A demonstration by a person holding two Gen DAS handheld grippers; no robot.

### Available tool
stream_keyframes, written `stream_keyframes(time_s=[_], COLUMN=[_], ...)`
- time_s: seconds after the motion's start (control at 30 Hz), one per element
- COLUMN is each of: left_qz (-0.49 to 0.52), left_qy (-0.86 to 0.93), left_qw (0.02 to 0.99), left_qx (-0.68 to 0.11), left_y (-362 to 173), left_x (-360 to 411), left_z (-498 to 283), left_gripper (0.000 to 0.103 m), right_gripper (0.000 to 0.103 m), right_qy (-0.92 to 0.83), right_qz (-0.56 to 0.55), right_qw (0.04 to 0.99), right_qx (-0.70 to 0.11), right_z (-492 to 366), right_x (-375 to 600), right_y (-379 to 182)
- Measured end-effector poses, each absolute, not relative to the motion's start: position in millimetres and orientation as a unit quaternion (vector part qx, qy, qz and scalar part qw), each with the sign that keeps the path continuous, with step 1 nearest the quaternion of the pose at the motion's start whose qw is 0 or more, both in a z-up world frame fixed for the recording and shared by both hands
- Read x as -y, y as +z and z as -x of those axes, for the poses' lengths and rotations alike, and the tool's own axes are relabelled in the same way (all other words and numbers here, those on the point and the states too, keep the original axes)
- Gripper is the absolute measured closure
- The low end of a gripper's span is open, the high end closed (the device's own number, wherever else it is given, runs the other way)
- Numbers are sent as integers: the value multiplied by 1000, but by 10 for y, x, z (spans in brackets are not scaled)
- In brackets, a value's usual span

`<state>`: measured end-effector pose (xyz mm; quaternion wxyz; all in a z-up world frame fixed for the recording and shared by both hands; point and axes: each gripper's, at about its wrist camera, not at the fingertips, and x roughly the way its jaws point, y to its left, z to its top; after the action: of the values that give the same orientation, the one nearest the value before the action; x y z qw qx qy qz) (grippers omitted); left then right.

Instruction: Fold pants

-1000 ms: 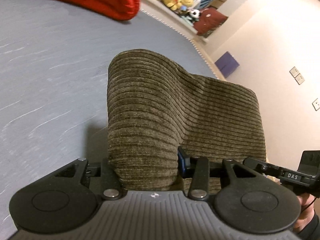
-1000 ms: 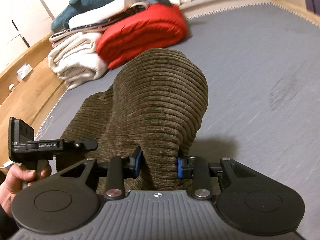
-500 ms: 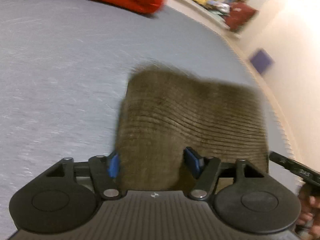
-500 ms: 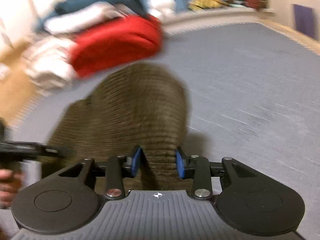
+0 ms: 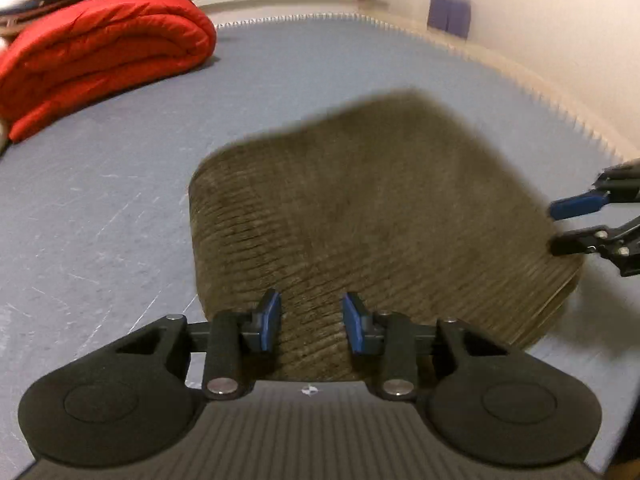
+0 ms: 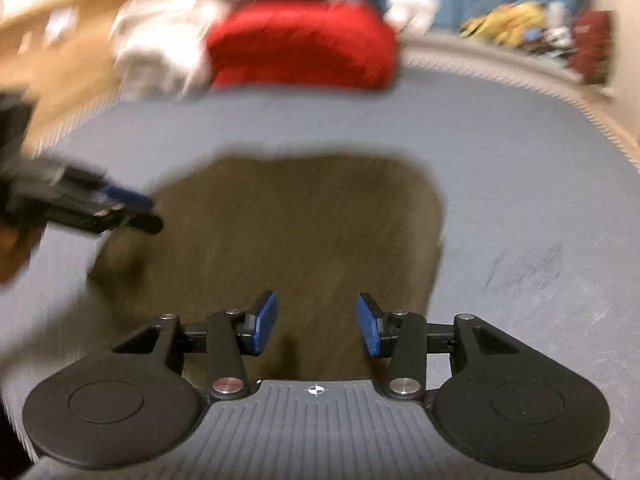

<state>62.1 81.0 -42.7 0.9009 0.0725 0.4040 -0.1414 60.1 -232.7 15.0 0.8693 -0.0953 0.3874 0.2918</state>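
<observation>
**Pants lying folded, both tools spread**

Left wrist view: the left tool [image 5: 310, 322] is hovering spread over the folded pants [image 5: 372, 216] lying on the bed [image 5: 100, 200].

Right wrist view: the right tool [image 6: 316, 322] is gaping above the pants [image 6: 296, 232], gripping nothing.

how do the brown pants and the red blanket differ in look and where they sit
The brown pants are ribbed corduroy, lying in a flat folded stack; the red blanket is smooth, puffy and rolled into a thick bundle. The pants lie close in front of the open left hand-held gripper and open right hand-held gripper; the blanket sits far back, by a pile of white bedding. Both rest on the grey mat, held by neither hand-held gripper.
</observation>
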Motion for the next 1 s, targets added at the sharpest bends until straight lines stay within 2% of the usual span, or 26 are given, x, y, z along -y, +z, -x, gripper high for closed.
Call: stream_keyframes(time_s=[0.03,0.1,0.3,0.43,0.57,0.6,0.63,0.67,0.73,0.77,0.8,0.87,1.0], left_qz=[-62,-43,-14,-79,-81,-77,-73,-68,-46,-25,-8,5,-5], left_qy=[-147,-140,-168,-189,-181,-172,-159,-145,-110,-88,-68,-26,28], left_qw=[902,902,905,864,873,878,884,892,909,918,923,926,929], left_qx=[-401,-405,-391,-460,-446,-441,-433,-422,-399,-387,-379,-378,-369], left_y=[-406,-316,-88,-400,-315,-268,-226,-193,-68,11,77,193,385], left_x=[-834,-875,-954,-871,-844,-828,-810,-795,-715,-676,-646,-531,-363], left_z=[-602,-581,-616,-551,-464,-437,-389,-354,-235,-163,-101,-45,143], left_gripper=[63,63,63,63,62,57,48,42,14,11,7,0,0], right_gripper=[55,55,54,53,53,52,51,47,30,20,13,12,1], right_qy=[290,286,284,285,286,284,281,273,252,241,227,201,147], right_qz=[121,143,93,142,156,152,146,141,128,117,101,65,-9], right_qw=[854,852,864,842,842,844,847,853,870,880,891,907,917], right_qx=[-415,-415,-405,-435,-430,-429,-427,-421,-404,-393,-379,-365,-370], right_z=[-598,-566,-514,-468,-415,-416,-404,-385,-310,-272,-225,-135,86], right_x=[2291,2280,2367,2311,2293,2302,2306,2311,2325,2332,2345,2376,2405], right_y=[19,-94,140,-48,-26,-8,21,56,127,194,285,455,713])
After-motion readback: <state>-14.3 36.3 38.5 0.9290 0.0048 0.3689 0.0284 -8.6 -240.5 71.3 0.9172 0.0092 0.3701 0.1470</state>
